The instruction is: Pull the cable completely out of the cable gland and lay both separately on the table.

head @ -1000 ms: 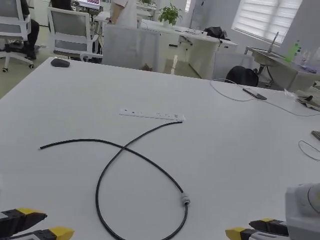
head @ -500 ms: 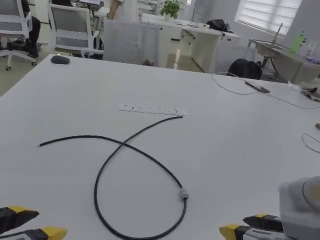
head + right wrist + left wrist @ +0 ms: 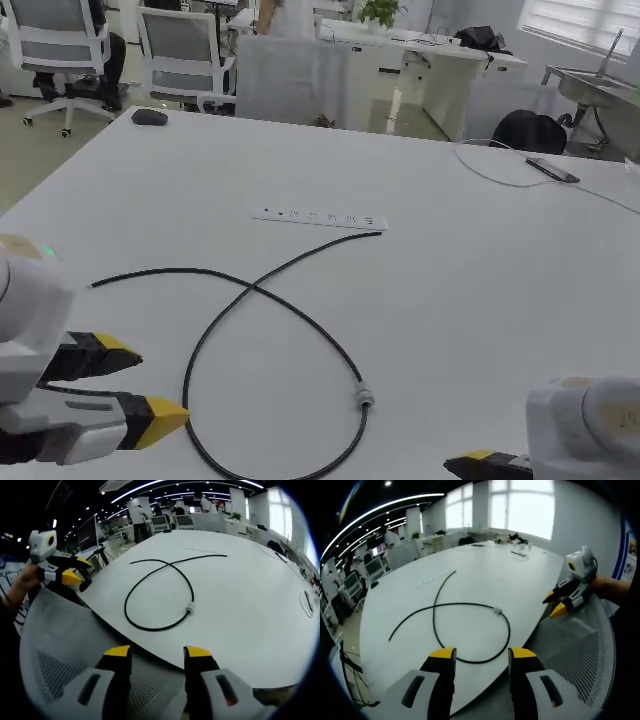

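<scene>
Plainly, left gripper (image 3: pixel 148 385) and right gripper (image 3: pixel 152 652) hang spread and empty at the table's (image 3: pixel 480 300) near edge, close to the looped cable (image 3: pixel 270 300); tugging without pinning its cable gland (image 3: pixel 362 399) risks dragging both.

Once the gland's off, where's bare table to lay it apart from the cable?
Widest bare table lies right of the cable gland, short of the white wire. Another patch sits between the power strip and the mouse. Crowded: the cable loop and crossing, front centre.

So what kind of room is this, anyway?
Probably an open-plan office or lab: a large white table, swivel chairs and desks behind it, and a sink near the window blinds.
</scene>
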{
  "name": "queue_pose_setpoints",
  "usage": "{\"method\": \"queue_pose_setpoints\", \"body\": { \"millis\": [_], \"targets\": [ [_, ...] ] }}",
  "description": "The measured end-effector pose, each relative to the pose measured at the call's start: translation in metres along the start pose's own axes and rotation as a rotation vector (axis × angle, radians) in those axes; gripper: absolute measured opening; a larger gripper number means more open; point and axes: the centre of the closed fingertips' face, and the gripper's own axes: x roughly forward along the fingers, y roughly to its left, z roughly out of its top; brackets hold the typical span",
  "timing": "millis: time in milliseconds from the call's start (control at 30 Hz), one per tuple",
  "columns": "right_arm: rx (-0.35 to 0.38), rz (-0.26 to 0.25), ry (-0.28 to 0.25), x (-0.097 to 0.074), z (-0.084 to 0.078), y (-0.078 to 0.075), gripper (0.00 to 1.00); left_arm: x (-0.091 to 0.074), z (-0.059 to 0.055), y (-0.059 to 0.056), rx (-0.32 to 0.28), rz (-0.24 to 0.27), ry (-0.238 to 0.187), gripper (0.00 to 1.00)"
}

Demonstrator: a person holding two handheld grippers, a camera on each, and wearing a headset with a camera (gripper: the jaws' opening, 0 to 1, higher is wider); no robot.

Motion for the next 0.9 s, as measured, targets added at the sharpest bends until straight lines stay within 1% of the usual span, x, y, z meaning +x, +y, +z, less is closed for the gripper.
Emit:
{"method": "queue_pose_setpoints", "body": {
  "millis": [33,67,100,133,167,200,233,300,333,367,400,433,467,500,533,567,600,633,667,700,733,767,800,833,867,900],
  "targets": [
    [-0.005,0.0,-0.012,-0.003,0.003,-0.004,0.43,0.012,0.007,-0.005,0.018,-0.008,0.01,0.42],
    [-0.003,0.0,-0.02,-0.006,0.006,-0.007,0.43,0.016,0.009,-0.006,0.017,-0.009,0.011,0.42],
    [0.005,0.002,-0.036,-0.01,0.01,-0.012,0.43,0.028,0.015,-0.011,0.022,-0.02,0.019,0.42],
    [0.01,0.001,-0.047,-0.013,0.012,-0.017,0.43,0.036,0.019,-0.014,0.03,-0.029,0.024,0.42],
    [0.011,-0.004,-0.061,-0.017,0.014,-0.022,0.42,0.047,0.023,-0.02,0.035,-0.046,0.039,0.42],
    [0.013,-0.008,-0.066,-0.019,0.014,-0.026,0.42,0.057,0.028,-0.023,0.045,-0.056,0.038,0.42],
    [0.014,-0.014,-0.072,-0.021,0.013,-0.031,0.42,0.071,0.032,-0.027,0.038,-0.071,0.045,0.41],
    [0.022,-0.018,-0.079,-0.025,0.01,-0.038,0.42,0.093,0.039,-0.034,0.02,-0.107,0.044,0.41],
    [0.029,-0.018,-0.082,-0.026,0.009,-0.041,0.41,0.104,0.041,-0.036,-0.001,-0.12,0.051,0.41],
    [0.036,-0.016,-0.085,-0.028,0.008,-0.042,0.41,0.114,0.042,-0.038,-0.015,-0.13,0.05,0.41],
    [0.044,-0.019,-0.09,-0.031,0.006,-0.045,0.41,0.129,0.039,-0.041,-0.056,-0.147,0.082,0.41],
    [0.047,-0.023,-0.093,-0.033,0.005,-0.047,0.41,0.139,0.039,-0.042,-0.042,-0.154,0.091,0.41],
    [0.049,-0.026,-0.095,-0.034,0.003,-0.049,0.41,0.149,0.039,-0.041,-0.05,-0.149,0.102,0.41],
    [0.052,-0.031,-0.097,-0.037,0.002,-0.053,0.41,0.164,0.039,-0.04,-0.046,-0.146,0.107,0.41],
    [0.055,-0.035,-0.097,-0.038,0.0,-0.055,0.4,0.173,0.037,-0.041,-0.064,-0.153,0.123,0.41],
    [0.059,-0.042,-0.098,-0.041,-0.001,-0.058,0.4,0.185,0.033,-0.043,-0.099,-0.16,0.144,0.42],
    [0.06,-0.046,-0.098,-0.043,-0.002,-0.06,0.4,0.193,0.03,-0.043,-0.113,-0.16,0.152,0.42],
    [0.06,-0.053,-0.095,-0.046,-0.004,-0.063,0.4,0.202,0.027,-0.047,-0.149,-0.17,0.17,0.42],
    [0.058,-0.06,-0.092,-0.048,-0.005,-0.066,0.4,0.209,0.027,-0.048,-0.151,-0.171,0.17,0.42],
    [0.056,-0.071,-0.09,-0.052,-0.007,-0.069,0.4,0.219,0.025,-0.048,-0.184,-0.156,0.174,0.42],
    [0.056,-0.075,-0.089,-0.054,-0.008,-0.07,0.4,0.226,0.027,-0.048,-0.192,-0.143,0.157,0.44],
    [0.06,-0.084,-0.085,-0.057,-0.011,-0.074,0.4,0.232,0.025,-0.049,-0.189,-0.14,0.162,0.48],
    [0.063,-0.09,-0.083,-0.059,-0.013,-0.077,0.4,0.238,0.022,-0.051,-0.19,-0.142,0.182,0.49],
    [0.07,-0.097,-0.079,-0.062,-0.016,-0.08,0.4,0.244,0.018,-0.054,-0.193,-0.147,0.198,0.46],
    [0.074,-0.102,-0.077,-0.064,-0.018,-0.082,0.4,0.249,0.016,-0.056,-0.195,-0.153,0.204,0.39],
    [0.078,-0.108,-0.073,-0.067,-0.02,-0.085,0.4,0.254,0.015,-0.058,-0.194,-0.156,0.202,0.34]
  ]
}}
